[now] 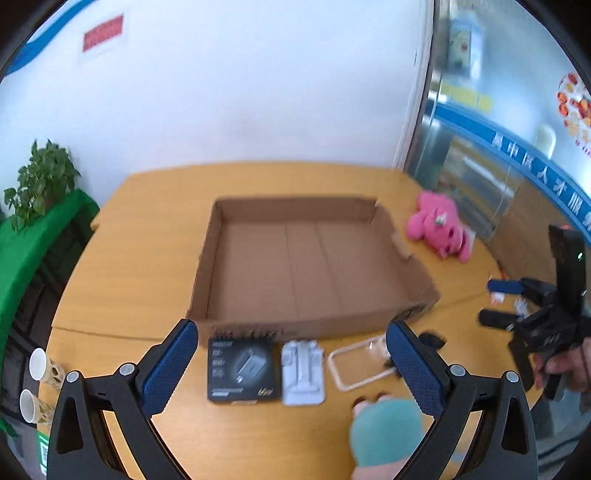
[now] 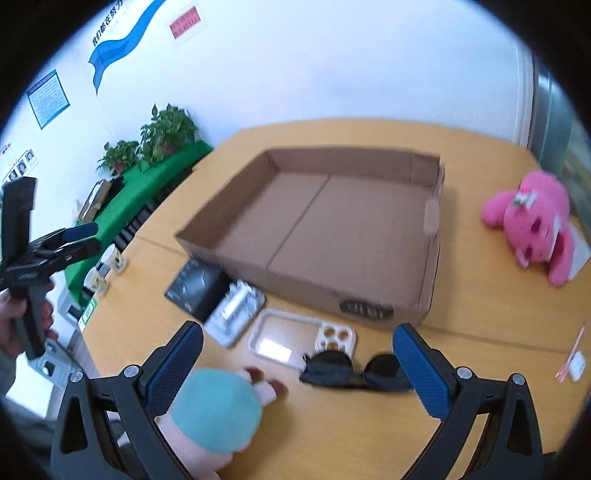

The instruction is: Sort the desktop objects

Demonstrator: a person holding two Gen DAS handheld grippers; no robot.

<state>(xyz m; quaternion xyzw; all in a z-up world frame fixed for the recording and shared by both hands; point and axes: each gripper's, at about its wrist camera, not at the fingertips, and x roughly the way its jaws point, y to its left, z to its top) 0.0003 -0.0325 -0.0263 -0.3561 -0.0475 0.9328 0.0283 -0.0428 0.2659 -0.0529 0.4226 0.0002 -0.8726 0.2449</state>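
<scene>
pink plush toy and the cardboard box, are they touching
Apart. The right wrist view shows a plain strip of bare table between the pink plush toy and the right wall of the cardboard box; the left wrist view shows the same gap.

Potted plants [image 2: 168, 129] on green cloth [image 2: 144, 192], far left of jaws, w/ two paper cups [image 1: 40, 365] at bench edge nearby. Red sign [image 1: 102, 34] & blue banner [image 2: 122, 40] on white wall [image 1: 240, 92] ahead.
</scene>
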